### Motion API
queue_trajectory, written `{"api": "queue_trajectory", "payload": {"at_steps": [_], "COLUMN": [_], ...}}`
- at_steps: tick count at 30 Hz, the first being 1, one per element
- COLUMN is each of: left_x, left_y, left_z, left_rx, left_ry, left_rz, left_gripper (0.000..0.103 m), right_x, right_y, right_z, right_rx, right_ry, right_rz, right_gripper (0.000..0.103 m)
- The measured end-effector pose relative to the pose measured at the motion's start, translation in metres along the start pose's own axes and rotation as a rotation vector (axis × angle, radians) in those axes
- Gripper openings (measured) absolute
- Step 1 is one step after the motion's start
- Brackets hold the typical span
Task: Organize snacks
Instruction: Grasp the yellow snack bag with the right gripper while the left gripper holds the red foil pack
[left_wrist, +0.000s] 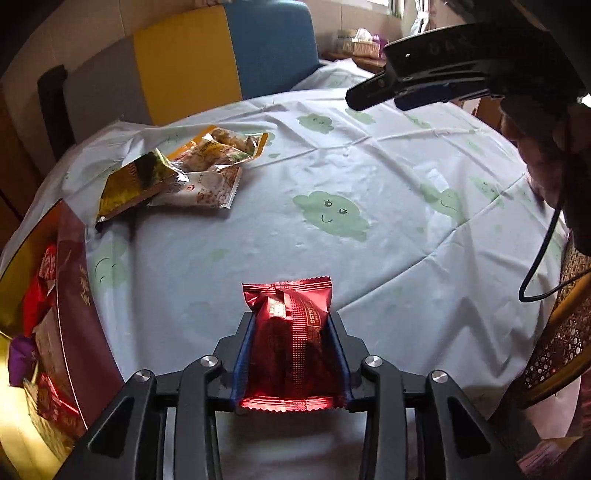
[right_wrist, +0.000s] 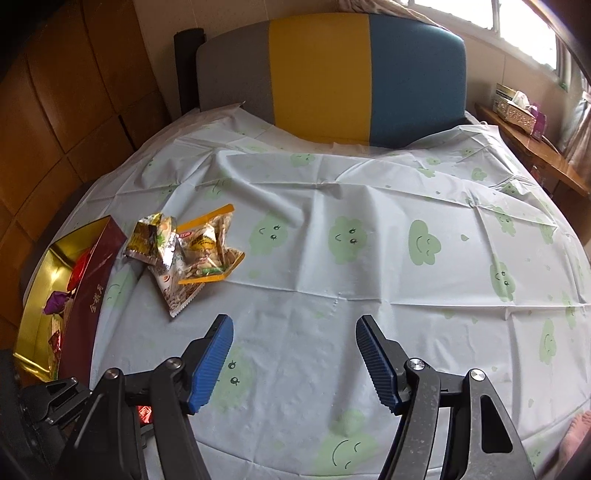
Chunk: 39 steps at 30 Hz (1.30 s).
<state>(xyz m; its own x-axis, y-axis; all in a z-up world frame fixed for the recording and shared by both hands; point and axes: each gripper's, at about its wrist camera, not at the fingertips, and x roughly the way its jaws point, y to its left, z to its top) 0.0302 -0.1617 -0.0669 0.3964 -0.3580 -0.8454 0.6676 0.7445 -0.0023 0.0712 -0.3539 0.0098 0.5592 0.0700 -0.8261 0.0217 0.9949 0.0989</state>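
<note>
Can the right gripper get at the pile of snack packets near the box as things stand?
Probably yes. The right gripper is open and empty, and only bare tablecloth lies between it and the snack packets.

**Snacks spread across a covered table**

A packet (left_wrist: 291, 339) sits between the left gripper (left_wrist: 291, 321) pads at six o'clock. A heap of packets (left_wrist: 184, 173) lies at ten o'clock on the tablecloth (left_wrist: 369, 166); the box (left_wrist: 79, 295) at nine o'clock holds more.
</note>
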Motion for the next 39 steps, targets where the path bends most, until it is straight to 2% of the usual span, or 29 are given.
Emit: {"api": "queue_trajectory", "payload": {"at_steps": [8, 14, 24, 30, 31, 33, 34, 36, 39], "left_x": [-0.006, -0.001, 0.000, 0.001, 0.002, 0.002, 0.003, 0.003, 0.002], "left_y": [0.003, 0.003, 0.010, 0.013, 0.014, 0.015, 0.015, 0.015, 0.013], "left_z": [-0.018, -0.018, -0.023, -0.024, -0.024, -0.023, -0.023, -0.023, -0.023], "left_rx": [-0.013, -0.027, -0.057, -0.062, -0.065, -0.070, -0.070, -0.072, -0.070], "left_ry": [-0.086, -0.125, -0.158, -0.169, -0.170, -0.171, -0.171, -0.171, -0.171], "left_rz": [0.000, -0.013, -0.067, -0.090, -0.095, -0.100, -0.100, -0.101, -0.096], "left_gripper": [0.038, 0.039, 0.039, 0.039, 0.039, 0.039, 0.039, 0.039, 0.039], "right_x": [0.009, 0.033, 0.102, 0.147, 0.153, 0.159, 0.157, 0.146, 0.120], "right_y": [0.038, 0.092, 0.183, 0.214, 0.218, 0.222, 0.221, 0.213, 0.198], "right_z": [-0.002, 0.030, 0.092, 0.092, 0.088, 0.080, 0.081, 0.090, 0.099], "right_rx": [-0.131, -0.328, -0.675, -0.822, -0.850, -0.897, -0.881, -0.798, -0.721], "right_ry": [0.043, 0.086, 0.155, 0.244, 0.245, 0.226, 0.210, 0.191, 0.126], "right_rz": [0.152, 0.218, 0.149, 0.093, 0.066, -0.022, -0.023, 0.030, 0.039], "right_gripper": [0.070, 0.070, 0.081, 0.081, 0.079, 0.058, 0.051, 0.042, 0.041]}}
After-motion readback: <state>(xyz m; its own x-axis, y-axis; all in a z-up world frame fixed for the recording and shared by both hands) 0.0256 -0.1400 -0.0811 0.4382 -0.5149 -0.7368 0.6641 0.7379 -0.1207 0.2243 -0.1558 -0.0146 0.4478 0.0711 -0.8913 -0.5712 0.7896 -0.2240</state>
